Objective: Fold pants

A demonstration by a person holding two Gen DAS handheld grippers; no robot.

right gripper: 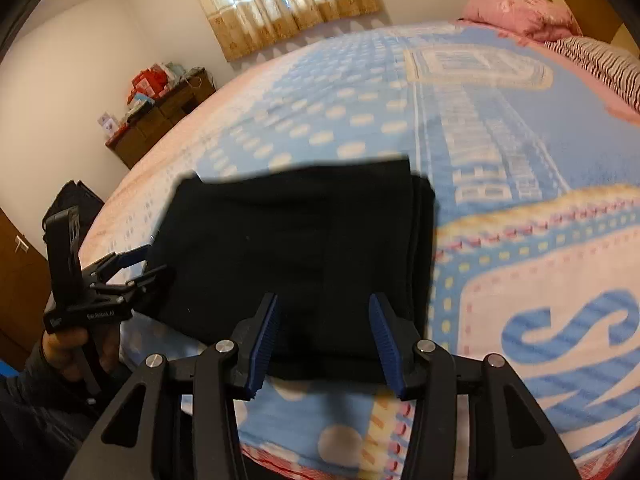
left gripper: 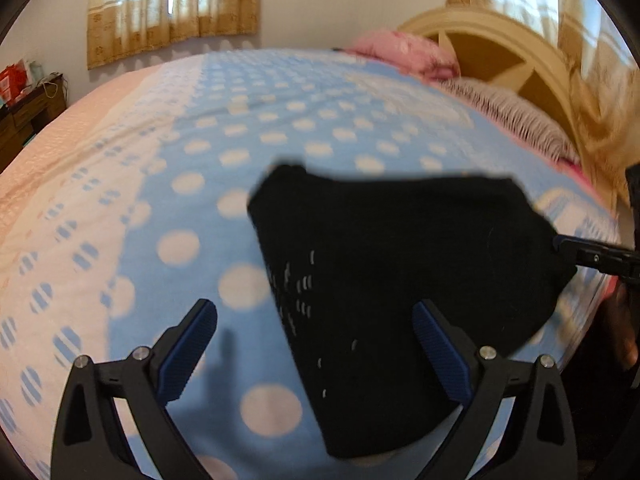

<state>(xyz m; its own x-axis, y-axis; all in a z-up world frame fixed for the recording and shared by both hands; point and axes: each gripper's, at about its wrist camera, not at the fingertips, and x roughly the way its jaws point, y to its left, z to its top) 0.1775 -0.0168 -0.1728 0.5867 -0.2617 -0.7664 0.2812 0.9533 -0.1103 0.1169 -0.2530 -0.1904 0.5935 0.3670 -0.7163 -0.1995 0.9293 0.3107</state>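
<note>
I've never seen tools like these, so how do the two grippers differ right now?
The left gripper has its jaws spread wide; the right gripper has them closer together, though open. The left straddles an edge of the folded black pants, part blanket between; the right has only pants between. Both hold nothing.

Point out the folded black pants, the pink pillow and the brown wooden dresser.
Folded black pants (right gripper: 296,248), right wrist view, middle of the top layer.
Pink pillow (right gripper: 516,10), right wrist view, middle of its face.
Brown wooden dresser (right gripper: 160,120), right wrist view, its front by the wall.
</note>
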